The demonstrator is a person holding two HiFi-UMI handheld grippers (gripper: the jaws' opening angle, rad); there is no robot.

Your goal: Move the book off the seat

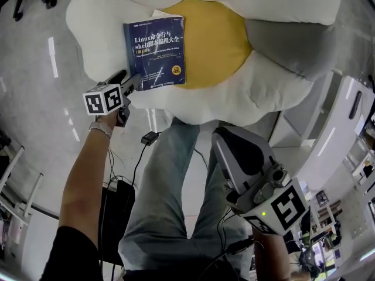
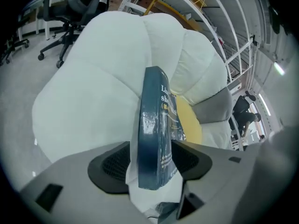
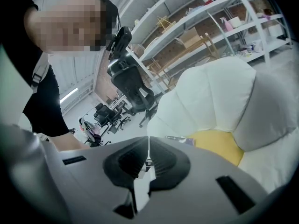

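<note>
A dark blue book lies flat on the flower-shaped seat, across a white petal and the yellow centre. My left gripper is at the book's near left corner. In the left gripper view the book stands edge-on between the jaws of the left gripper. The right pad lies against its cover, and a thin white strip shows on the left side. My right gripper hangs low at the right, away from the seat. Its pads meet with nothing between them in the right gripper view.
The person's legs in jeans stand in front of the seat. A black adapter and cables lie on the floor by the seat's near edge. Office chairs and metal shelving stand behind the seat.
</note>
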